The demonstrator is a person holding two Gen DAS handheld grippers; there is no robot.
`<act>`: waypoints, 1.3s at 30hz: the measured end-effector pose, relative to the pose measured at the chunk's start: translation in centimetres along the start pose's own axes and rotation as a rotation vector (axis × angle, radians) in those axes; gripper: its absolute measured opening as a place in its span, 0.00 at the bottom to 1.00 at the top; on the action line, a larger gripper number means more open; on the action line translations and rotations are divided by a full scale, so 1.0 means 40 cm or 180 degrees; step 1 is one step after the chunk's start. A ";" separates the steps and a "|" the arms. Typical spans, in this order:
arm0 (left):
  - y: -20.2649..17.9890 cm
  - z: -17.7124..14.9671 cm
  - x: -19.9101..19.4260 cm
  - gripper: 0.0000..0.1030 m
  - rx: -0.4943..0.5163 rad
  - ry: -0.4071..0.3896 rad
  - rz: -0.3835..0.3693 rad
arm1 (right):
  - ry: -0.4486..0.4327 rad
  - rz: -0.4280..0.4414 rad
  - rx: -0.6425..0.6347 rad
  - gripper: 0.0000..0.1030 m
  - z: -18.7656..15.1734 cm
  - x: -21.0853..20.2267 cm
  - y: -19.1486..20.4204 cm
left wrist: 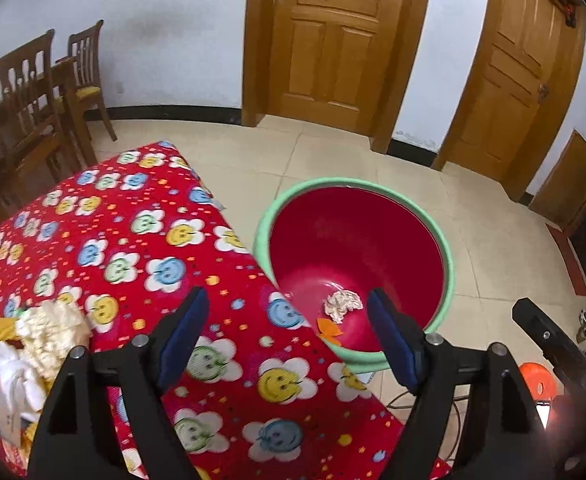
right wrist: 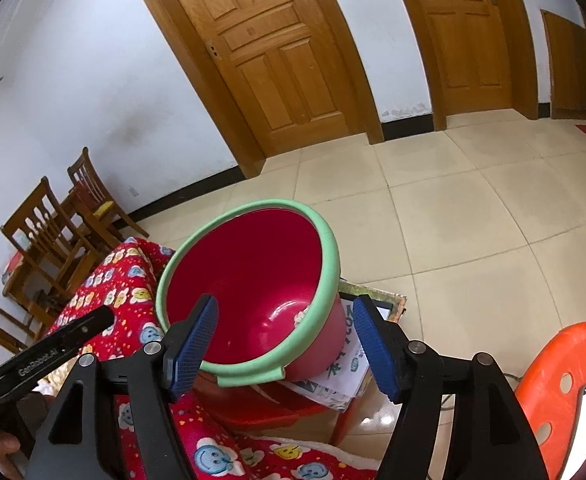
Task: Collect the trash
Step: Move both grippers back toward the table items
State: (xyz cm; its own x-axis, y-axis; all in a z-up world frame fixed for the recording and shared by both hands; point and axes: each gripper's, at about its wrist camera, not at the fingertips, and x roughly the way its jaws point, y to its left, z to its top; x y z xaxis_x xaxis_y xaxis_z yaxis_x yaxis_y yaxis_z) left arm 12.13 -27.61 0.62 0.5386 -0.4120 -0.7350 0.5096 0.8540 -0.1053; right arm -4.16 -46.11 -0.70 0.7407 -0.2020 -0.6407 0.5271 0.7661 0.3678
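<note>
A red bucket with a green rim stands just past the table's right edge; it also shows in the right wrist view. A crumpled white tissue lies on its bottom, a bit of it visible in the right wrist view. An orange paper scrap sits at the bucket's near rim. More crumpled tissue and paper trash lies on the table at the left. My left gripper is open and empty above the table edge. My right gripper is open and empty, over the bucket's near rim.
The table has a red smiley-flower cloth. The bucket rests on papers and a box. An orange plastic stool stands at the right. Wooden chairs stand at the far left; two wooden doors are behind.
</note>
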 end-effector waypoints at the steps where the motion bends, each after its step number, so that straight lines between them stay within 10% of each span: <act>1: 0.005 -0.002 -0.013 0.81 -0.0019 -0.0023 0.0018 | 0.0000 0.0008 -0.0006 0.71 -0.002 -0.003 0.003; 39: 0.311 -0.169 -0.339 0.85 -0.0679 -0.0372 0.0592 | 0.0180 0.0511 -0.0574 0.73 -0.115 -0.081 0.240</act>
State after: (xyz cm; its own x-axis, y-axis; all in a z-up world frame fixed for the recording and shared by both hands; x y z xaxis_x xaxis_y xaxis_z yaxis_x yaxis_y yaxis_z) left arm 6.65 -9.24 4.76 0.6894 -0.2655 -0.6740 0.2492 0.9605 -0.1235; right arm -3.43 -35.27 1.80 0.7819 -0.0383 -0.6222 0.3177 0.8832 0.3449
